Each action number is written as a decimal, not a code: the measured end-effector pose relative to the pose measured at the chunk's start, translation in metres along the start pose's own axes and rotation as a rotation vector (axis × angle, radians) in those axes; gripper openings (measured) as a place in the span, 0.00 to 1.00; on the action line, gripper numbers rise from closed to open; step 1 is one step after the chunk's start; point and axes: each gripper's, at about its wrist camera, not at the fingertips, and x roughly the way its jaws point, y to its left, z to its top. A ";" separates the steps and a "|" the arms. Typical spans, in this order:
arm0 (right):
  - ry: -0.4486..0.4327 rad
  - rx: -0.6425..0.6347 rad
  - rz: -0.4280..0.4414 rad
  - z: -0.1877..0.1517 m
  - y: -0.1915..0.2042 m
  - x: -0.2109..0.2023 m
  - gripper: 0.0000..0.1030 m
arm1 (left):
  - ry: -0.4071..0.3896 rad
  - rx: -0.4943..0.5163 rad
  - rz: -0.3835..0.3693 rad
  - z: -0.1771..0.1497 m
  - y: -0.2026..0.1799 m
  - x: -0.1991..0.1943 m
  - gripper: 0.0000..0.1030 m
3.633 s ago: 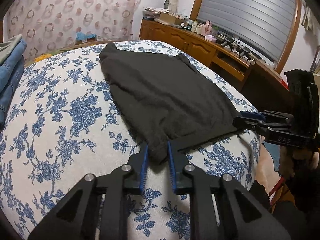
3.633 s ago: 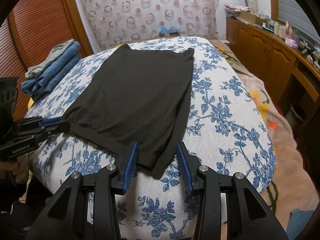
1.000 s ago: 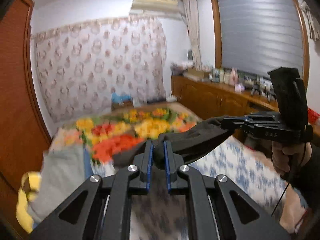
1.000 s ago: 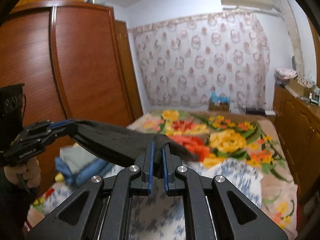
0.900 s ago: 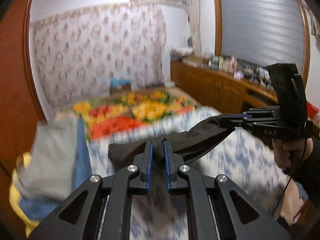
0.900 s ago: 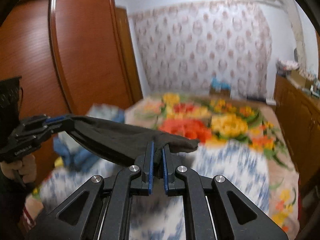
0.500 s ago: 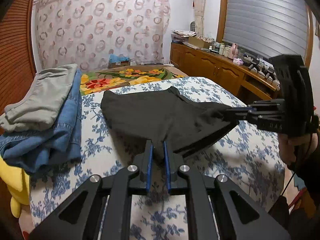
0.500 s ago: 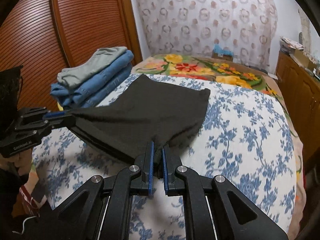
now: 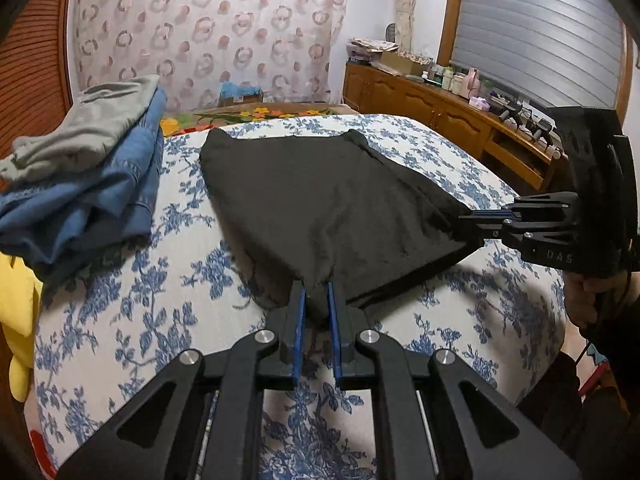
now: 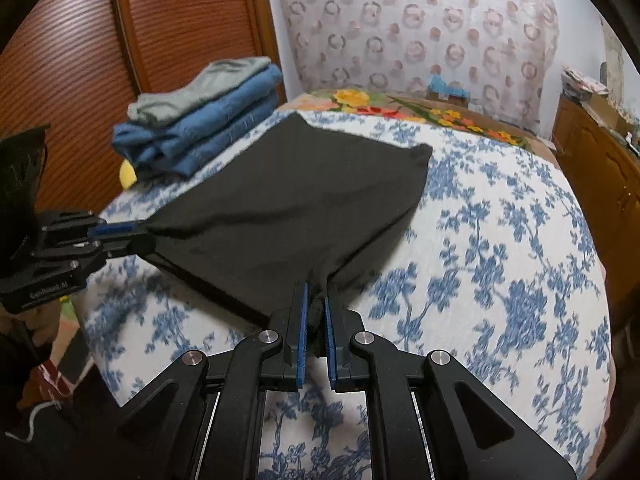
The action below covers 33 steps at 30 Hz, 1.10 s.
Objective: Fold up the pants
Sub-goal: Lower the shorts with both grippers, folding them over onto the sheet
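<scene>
The black pants lie spread on the blue-flowered bed, with the near edge lifted. My left gripper is shut on the near left corner of the pants. My right gripper is shut on the near right corner of the pants. Each gripper shows in the other's view: the right gripper at the right, the left gripper at the left. The cloth hangs taut between them, just above the bed. The far edge rests flat on the bed.
A stack of folded jeans and a grey garment sits on the bed's left side, also in the right wrist view. A yellow item lies at the left edge. A wooden cabinet runs along the right wall. A wooden wardrobe stands left.
Both grippers were open at the pants' near edge, then shut on its corners, swung it up and forward, and brought it down. The pants now lie doubled over, farther up the bed.
</scene>
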 end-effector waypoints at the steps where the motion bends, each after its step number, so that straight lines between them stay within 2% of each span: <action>1: 0.003 0.004 0.001 -0.003 0.000 0.001 0.05 | 0.003 0.001 -0.005 -0.002 -0.001 -0.001 0.08; 8: 0.003 0.034 0.015 -0.012 -0.006 -0.004 0.05 | -0.026 0.004 -0.027 -0.003 -0.009 -0.016 0.08; 19: -0.047 0.057 0.029 -0.016 -0.003 -0.031 0.05 | -0.080 0.029 -0.038 0.004 -0.020 -0.041 0.08; 33: -0.135 0.004 0.017 0.004 0.016 -0.069 0.05 | -0.183 0.043 -0.024 0.025 -0.019 -0.079 0.08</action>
